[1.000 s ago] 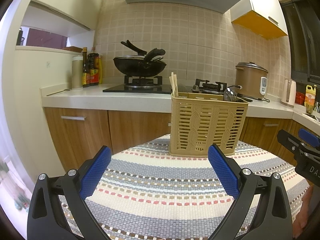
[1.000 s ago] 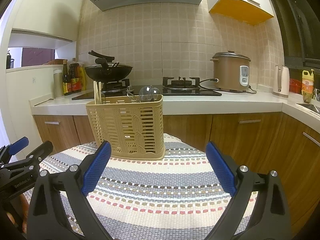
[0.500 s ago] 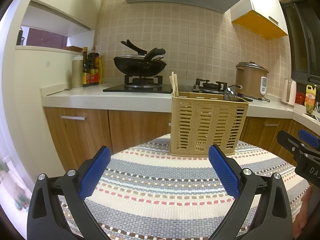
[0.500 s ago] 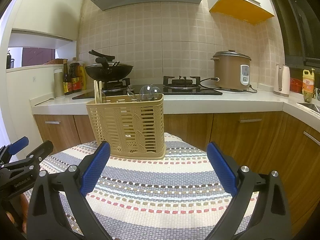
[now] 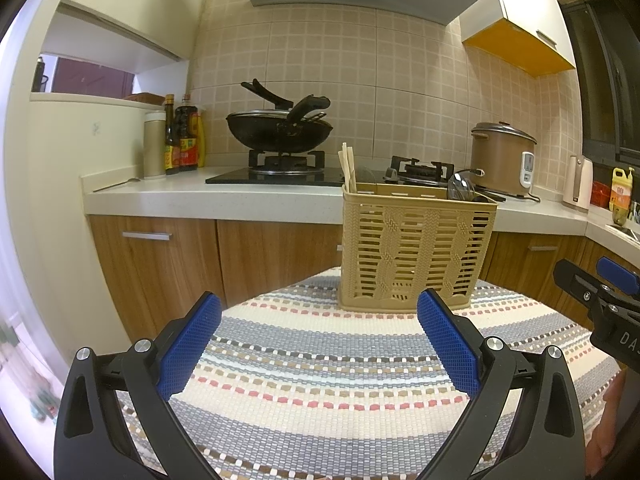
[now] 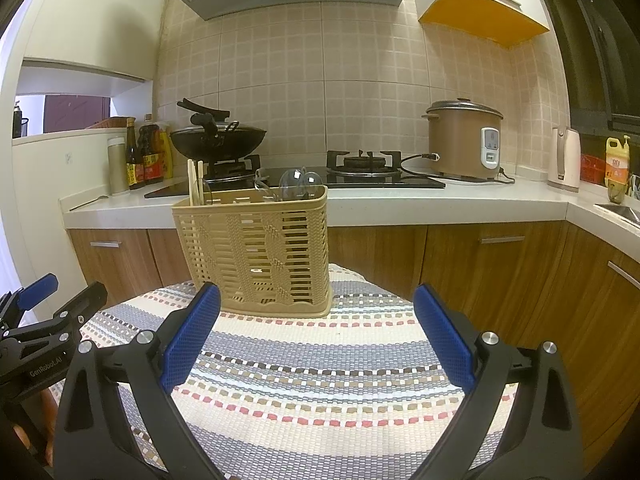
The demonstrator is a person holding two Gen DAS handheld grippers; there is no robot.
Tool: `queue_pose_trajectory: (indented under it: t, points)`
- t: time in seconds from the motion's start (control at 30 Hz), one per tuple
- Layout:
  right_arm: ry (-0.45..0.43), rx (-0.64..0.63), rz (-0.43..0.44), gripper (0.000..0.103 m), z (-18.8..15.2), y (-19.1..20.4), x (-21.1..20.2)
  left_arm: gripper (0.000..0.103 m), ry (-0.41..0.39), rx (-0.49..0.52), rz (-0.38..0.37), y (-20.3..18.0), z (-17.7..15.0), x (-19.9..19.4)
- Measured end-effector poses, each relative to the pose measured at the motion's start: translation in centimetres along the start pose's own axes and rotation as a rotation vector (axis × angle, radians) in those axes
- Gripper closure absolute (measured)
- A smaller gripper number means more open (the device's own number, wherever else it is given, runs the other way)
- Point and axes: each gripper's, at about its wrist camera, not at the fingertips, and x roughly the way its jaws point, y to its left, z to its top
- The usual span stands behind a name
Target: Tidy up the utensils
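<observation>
Left claw (image 5: 318,344): spread apart, empty.
Right claw (image 6: 316,336): likewise, nothing held.
Basket (image 5: 416,248): chopsticks (image 5: 347,168) upright inside, seemingly sorted.

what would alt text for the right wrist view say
A tan slotted basket holding chopsticks and spoons stands on a striped mat, just beyond the open, empty right gripper. Behind it runs a kitchen counter with a wok and rice cooker; the left gripper shows at the left edge.
</observation>
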Motion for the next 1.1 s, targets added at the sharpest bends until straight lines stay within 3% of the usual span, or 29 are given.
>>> queue_pose_trajectory:
  t: [1.1]
  points:
    - [0.001,0.006,-0.001,0.009,-0.07,-0.14,0.13,0.008,-0.001,0.007,0.007,-0.09,-0.08,0.0]
